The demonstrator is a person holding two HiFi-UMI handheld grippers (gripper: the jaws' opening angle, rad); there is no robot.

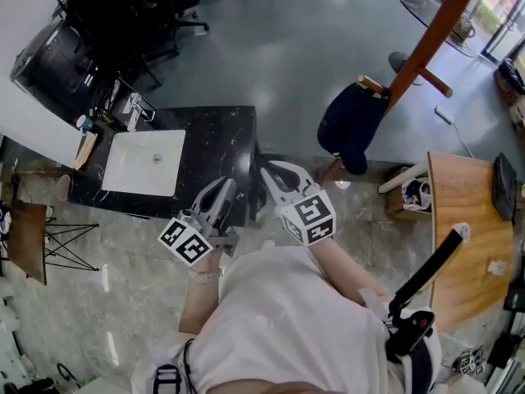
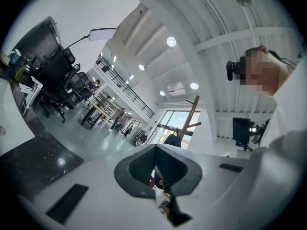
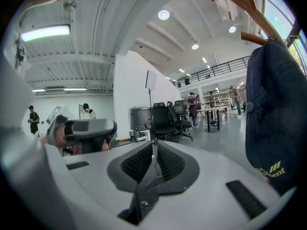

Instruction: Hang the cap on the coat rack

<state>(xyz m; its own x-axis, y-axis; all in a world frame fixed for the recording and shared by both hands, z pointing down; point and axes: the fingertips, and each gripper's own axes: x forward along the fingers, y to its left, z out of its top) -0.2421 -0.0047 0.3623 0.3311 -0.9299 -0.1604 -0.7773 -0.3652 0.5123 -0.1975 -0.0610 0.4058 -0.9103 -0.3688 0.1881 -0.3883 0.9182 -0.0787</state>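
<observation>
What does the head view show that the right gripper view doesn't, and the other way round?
Only the head view: the white sink set in the black counter, and the wooden table.

Only the right gripper view: the ceiling lights, people standing far off, and yellow print on the cap.

Both: the dark blue cap hanging on the wooden coat rack, and the right claw, shut and empty.

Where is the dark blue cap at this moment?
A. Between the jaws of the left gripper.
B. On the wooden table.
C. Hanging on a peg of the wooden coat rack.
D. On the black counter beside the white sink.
C: in the head view the cap hangs from a peg of the coat rack.
</observation>
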